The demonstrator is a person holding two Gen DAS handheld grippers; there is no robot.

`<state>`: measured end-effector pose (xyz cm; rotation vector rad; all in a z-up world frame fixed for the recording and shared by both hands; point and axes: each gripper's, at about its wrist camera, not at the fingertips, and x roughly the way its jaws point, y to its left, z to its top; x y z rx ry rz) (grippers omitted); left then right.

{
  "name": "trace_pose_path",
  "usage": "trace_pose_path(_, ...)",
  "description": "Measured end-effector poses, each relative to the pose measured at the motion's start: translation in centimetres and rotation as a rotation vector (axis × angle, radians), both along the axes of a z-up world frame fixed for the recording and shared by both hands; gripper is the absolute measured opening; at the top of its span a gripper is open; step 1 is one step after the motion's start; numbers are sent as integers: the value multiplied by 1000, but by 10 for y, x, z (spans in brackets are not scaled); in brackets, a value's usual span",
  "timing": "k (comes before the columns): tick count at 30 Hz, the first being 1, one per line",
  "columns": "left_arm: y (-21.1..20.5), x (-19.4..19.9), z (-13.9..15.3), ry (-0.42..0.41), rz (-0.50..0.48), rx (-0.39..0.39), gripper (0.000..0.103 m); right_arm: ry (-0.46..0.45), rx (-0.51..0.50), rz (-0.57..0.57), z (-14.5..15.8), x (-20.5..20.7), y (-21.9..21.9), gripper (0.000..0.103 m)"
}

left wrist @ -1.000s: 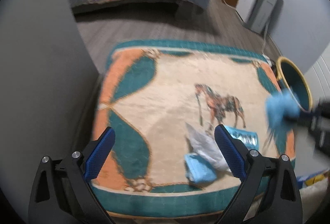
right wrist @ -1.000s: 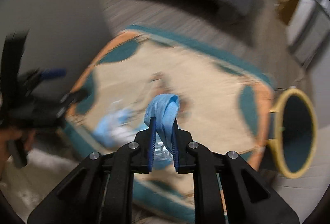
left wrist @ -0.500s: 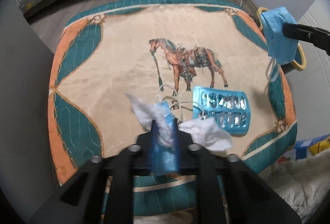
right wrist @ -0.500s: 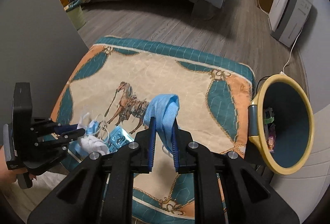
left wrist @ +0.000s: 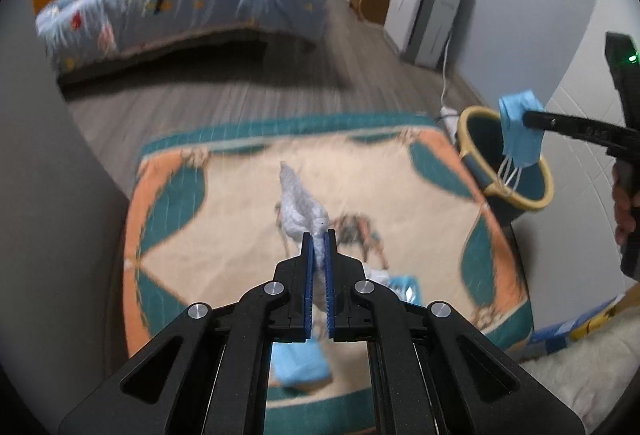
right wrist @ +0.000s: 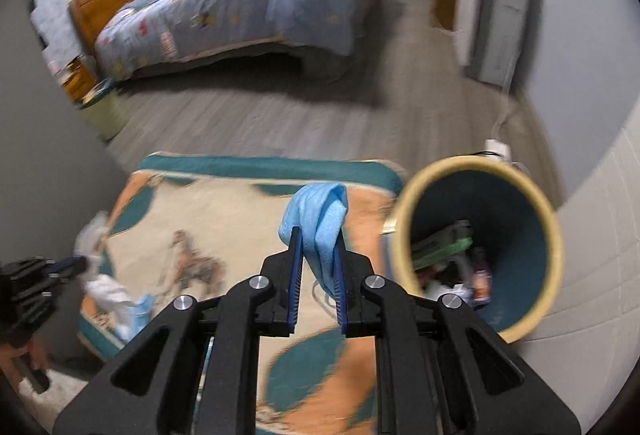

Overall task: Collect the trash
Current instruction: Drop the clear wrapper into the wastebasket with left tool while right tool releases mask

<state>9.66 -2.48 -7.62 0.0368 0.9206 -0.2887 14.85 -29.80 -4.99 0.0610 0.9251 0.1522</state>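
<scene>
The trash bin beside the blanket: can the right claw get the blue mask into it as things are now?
Probably yes. The right claw is shut on the blue mask, the trash bin stands just to its right with its mouth open, and nothing lies between them.

The left gripper (left wrist: pixel 319 235) points steeply down, its jaws clamped on a tissue (left wrist: pixel 300 205). The right gripper (right wrist: pixel 318 235) also points down, jaws pinching a mask (right wrist: pixel 316 219). A hand (left wrist: pixel 626 203) grips the right gripper's handle
</scene>
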Motion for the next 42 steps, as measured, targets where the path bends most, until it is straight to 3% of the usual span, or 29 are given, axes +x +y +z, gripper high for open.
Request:
trace_pose_path(10, -115, 42, 17, -44, -165, 10, 6, 15, 29, -244, -33, 12, -106, 13)
trace_pose_path(17, -218, 78, 2, -17, -304, 17, 6, 36, 26, -307, -60, 19, -143, 13)
trace_pose_path(20, -252, 94, -8, -24, -326, 32, 6, 48, 14, -327, -70, 21, -152, 14)
trace_pose_path(25, -297, 114, -20, -55, -337, 45, 6, 45, 78, -392, -73, 17, -174, 15)
trace_pose_path(27, -305, 120, -21, -62, -325, 23, 16, 47, 90, -406, -76, 17, -179, 20)
trace_pose_path(29, -309, 123, -21, -83, -312, 17, 40, 51, 109, -416, -78, 17, -181, 24)
trace_pose_path(30, -311, 123, -20, -91, -309, 13, 57, 46, 119, -413, -77, 17, -180, 26)
trace_pose_path(31, -311, 123, -20, -98, -313, 3, 64, 41, 120, -409, -76, 18, -179, 29)
trace_pose_path(33, -308, 122, -21, -101, -312, 19, 68, 31, 106, -405, -73, 19, -177, 44)
trace_pose_path(36, -302, 120, -24, -105, -292, 50, 86, 18, 106, -414, -71, 17, -177, 73)
trace_pose_path(42, -268, 113, -25, -96, -229, 72, 93, 9, 81, -427, -67, 15, -178, 94)
